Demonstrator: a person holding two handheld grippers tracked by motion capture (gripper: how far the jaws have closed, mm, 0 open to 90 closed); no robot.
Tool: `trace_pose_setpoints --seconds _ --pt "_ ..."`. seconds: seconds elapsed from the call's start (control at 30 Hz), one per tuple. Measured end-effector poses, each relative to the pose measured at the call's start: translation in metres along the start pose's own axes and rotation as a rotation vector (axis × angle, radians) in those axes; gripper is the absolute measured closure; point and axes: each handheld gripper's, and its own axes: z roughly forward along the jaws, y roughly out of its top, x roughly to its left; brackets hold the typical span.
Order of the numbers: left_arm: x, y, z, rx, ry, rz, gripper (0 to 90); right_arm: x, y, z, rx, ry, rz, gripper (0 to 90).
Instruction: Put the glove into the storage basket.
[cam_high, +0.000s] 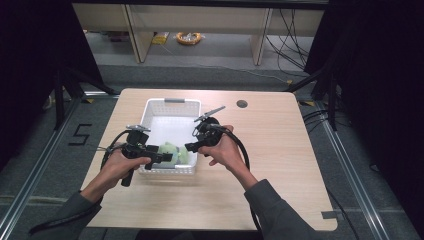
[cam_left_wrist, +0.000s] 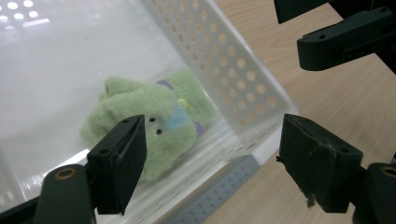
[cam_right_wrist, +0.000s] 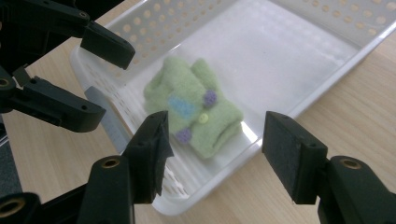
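The folded green plush garment (cam_right_wrist: 194, 112) is released inside the white perforated basket (cam_high: 152, 107). Both the left gripper (cam_left_wrist: 210, 158) and the right gripper (cam_right_wrist: 212, 149) are held spread, nothing pinched. Withdrawal clear of the basket rim is judged to be called for next

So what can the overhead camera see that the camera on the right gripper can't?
The high view takes in the whole table, both of the person's hands, the round hole in the tabletop, and the floor with shelving beyond. The right gripper view gives the close-up: the green felt garment with its blue patch, yellow button and purple dots. Both show the white basket holding that garment, with both grippers open above it.
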Motion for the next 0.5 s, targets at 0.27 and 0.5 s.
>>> trace_pose_setpoints --seconds 0.27,0.5 --pt "-0.019 -0.002 -0.005 -0.031 -0.032 0.034 23.1 -0.005 -0.014 -0.019 -0.058 0.030 0.005 41.9" --pt "-0.033 -0.008 -0.005 -0.041 -0.056 0.068 22.9 -0.010 -0.027 -0.032 -0.071 0.053 0.022 41.1"
